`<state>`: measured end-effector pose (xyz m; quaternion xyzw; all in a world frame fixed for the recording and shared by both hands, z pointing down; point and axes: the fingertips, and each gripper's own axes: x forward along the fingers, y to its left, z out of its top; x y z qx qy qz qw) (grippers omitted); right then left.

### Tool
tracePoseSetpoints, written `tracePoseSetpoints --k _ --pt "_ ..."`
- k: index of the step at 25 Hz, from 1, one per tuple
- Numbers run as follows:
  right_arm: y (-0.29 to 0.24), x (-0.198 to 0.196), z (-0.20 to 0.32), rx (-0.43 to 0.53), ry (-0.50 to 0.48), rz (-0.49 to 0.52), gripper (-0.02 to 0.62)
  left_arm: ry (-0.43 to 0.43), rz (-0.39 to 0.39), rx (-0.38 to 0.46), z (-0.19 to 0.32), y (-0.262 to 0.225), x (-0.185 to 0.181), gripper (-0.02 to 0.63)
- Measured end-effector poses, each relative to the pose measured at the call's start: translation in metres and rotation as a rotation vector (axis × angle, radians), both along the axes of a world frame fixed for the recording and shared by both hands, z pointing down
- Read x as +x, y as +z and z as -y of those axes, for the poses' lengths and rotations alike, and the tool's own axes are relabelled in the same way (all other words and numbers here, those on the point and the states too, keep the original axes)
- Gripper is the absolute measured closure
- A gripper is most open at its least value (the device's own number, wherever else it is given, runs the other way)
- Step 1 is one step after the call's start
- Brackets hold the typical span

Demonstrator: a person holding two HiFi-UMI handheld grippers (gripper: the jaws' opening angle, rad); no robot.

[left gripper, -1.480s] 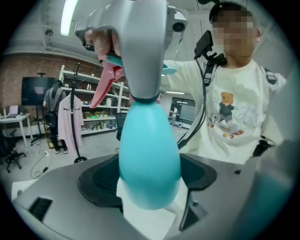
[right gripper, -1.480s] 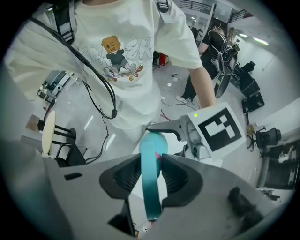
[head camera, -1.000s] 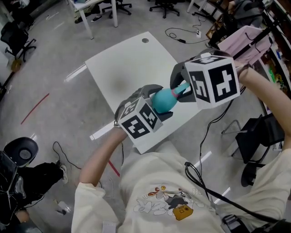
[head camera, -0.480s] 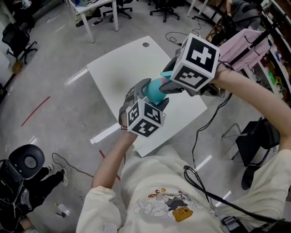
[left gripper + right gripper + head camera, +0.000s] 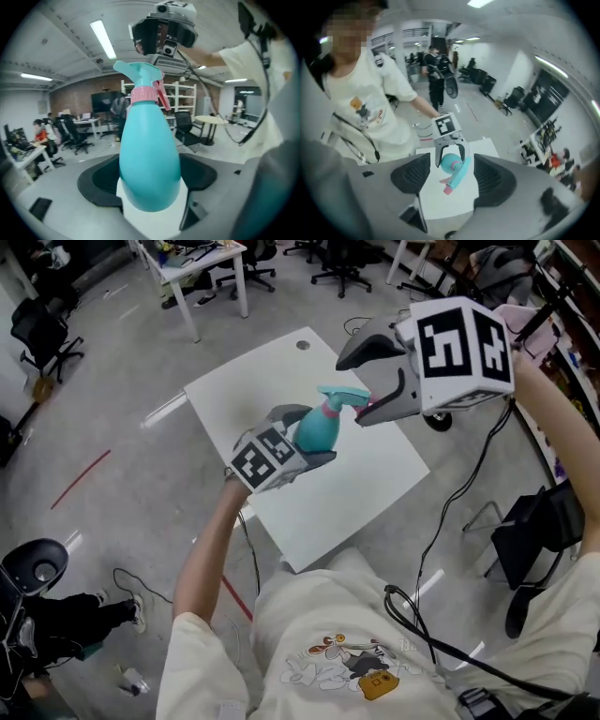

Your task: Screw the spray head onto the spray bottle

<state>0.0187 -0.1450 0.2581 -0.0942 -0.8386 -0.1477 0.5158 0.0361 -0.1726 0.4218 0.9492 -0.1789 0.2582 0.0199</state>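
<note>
A teal spray bottle [image 5: 312, 434] is held tilted above the white table [image 5: 375, 474], with my left gripper [image 5: 316, 437] shut on its body. Its teal spray head [image 5: 341, 397] sits on the neck with a pink collar and trigger. In the left gripper view the bottle [image 5: 150, 159] fills the space between the jaws, with the spray head [image 5: 139, 75] on top. My right gripper [image 5: 353, 390] is at the spray head with its jaws opening, and the pads stand clear of it. In the right gripper view the spray head [image 5: 459, 172] lies between the wide jaws of the right gripper [image 5: 452, 180], untouched.
Office chairs [image 5: 337, 251] and a second desk [image 5: 197, 257] stand beyond the table. A black cable [image 5: 464, 493] runs from my right gripper down past the table's right edge. Another chair [image 5: 544, 521] stands at the right. A red line [image 5: 80, 479] marks the floor.
My right gripper has let go of the spray head, opened its jaws and drawn back to the right. The spray head now shows. The left gripper and bottle shifted slightly left.
</note>
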Motion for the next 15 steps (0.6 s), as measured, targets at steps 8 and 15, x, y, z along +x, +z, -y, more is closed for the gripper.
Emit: tracePoseSetpoints --k 8,15 --pt "0.012 0.029 -0.022 0.132 -0.363 -0.134 0.308 0.643 -0.111 -0.173 -0.069 -0.013 0.011 0.213" --pt "0.045 0.034 -0.043 0.116 -0.536 -0.156 0.316 0.902 -0.089 -0.237 -0.103 -0.018 0.024 0.213"
